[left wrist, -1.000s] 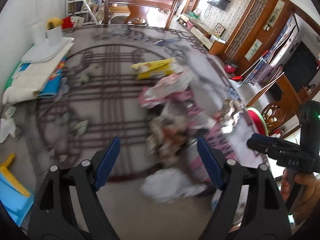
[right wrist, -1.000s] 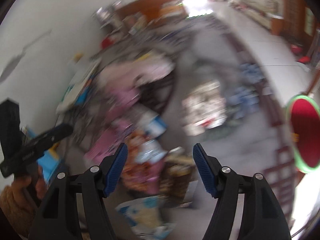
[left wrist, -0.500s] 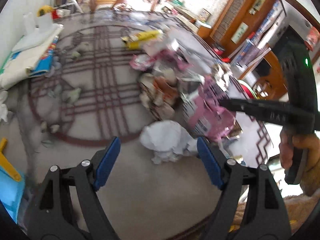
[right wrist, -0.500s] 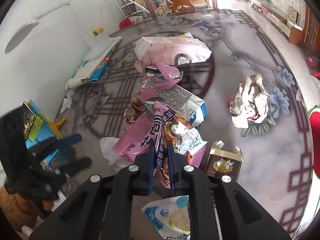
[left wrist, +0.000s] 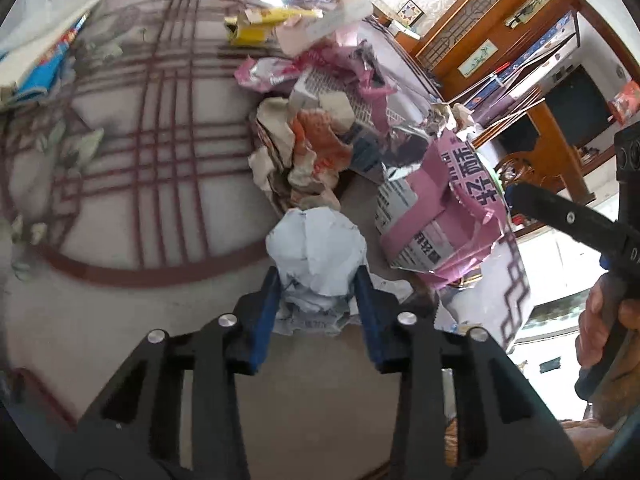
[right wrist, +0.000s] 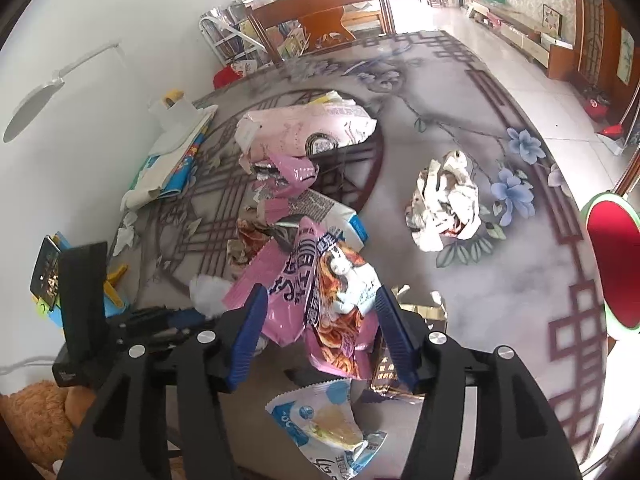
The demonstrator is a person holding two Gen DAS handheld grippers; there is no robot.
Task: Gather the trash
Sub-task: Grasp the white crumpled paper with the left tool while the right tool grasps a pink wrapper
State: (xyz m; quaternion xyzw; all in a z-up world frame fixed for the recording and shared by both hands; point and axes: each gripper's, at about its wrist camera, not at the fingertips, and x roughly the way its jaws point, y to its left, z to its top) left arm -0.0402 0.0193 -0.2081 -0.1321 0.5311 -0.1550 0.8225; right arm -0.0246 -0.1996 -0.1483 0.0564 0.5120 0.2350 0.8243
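Note:
A heap of wrappers and crumpled paper lies on a patterned table (left wrist: pixel 132 152). My left gripper (left wrist: pixel 316 308) is closing on a white crumpled paper ball (left wrist: pixel 320 256), and both blue pads touch its sides. The ball also shows in the right wrist view as the white paper (right wrist: pixel 208 292). My right gripper (right wrist: pixel 320 336) is opening. A pink snack wrapper (right wrist: pixel 288 280) and an orange noodle wrapper (right wrist: pixel 340 280) sit between its pads, which stand off them. In the left wrist view the pink wrapper (left wrist: pixel 436 208) rests by the right gripper (left wrist: pixel 560 220).
A crumpled printed paper (right wrist: pixel 448 204) lies alone at the right. A gold box (right wrist: pixel 420 316) and a blue-white wrapper (right wrist: pixel 328 420) lie near my right gripper. A pink carton (right wrist: pixel 304 128) and yellow box (left wrist: pixel 264 24) lie farther off. A red bin (right wrist: pixel 612 264) stands past the table edge.
My left gripper came down over the white paper ball and its jaws narrowed onto it. My right gripper had shut on the pink wrapper and has now spread its jaws.

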